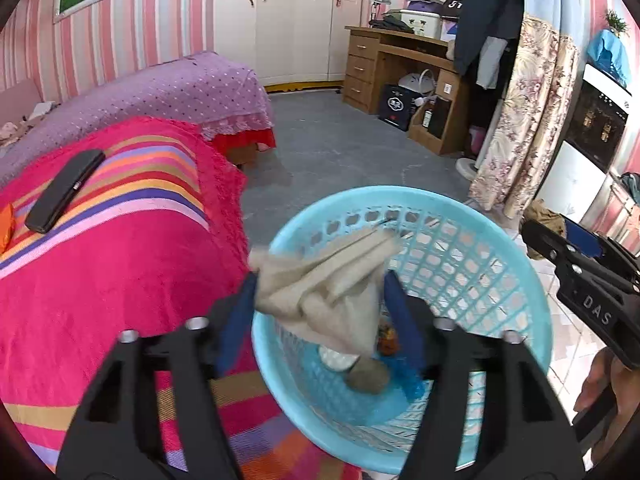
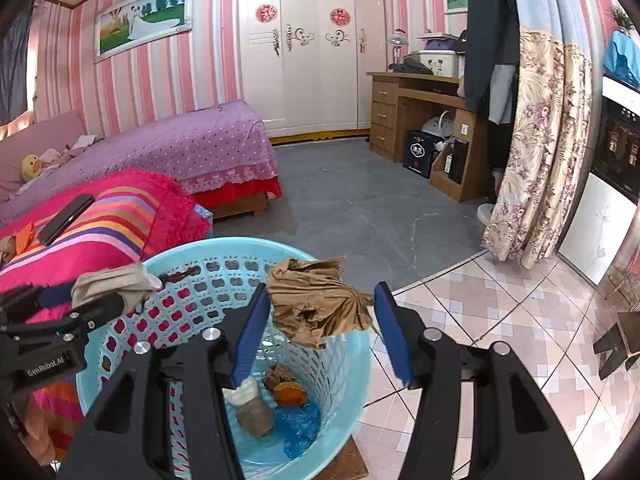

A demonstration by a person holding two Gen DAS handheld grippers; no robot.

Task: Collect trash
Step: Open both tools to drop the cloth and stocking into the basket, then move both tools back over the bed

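We see a pink-striped bedroom with a grey floor, a bed [image 2: 192,140] in a purple dotted cover and a red striped blanket [image 1: 120,248] beside a light blue plastic lattice basket [image 1: 480,264]. Over the basket's rim, the left gripper [image 1: 320,304] stands with its fingers spread and a crumpled beige paper wad [image 1: 320,280] loose between them. The right gripper [image 2: 322,316] fingers, partly open, pinch a crumpled brown paper scrap [image 2: 316,304] above the basket. Small scraps lie at the bottom.
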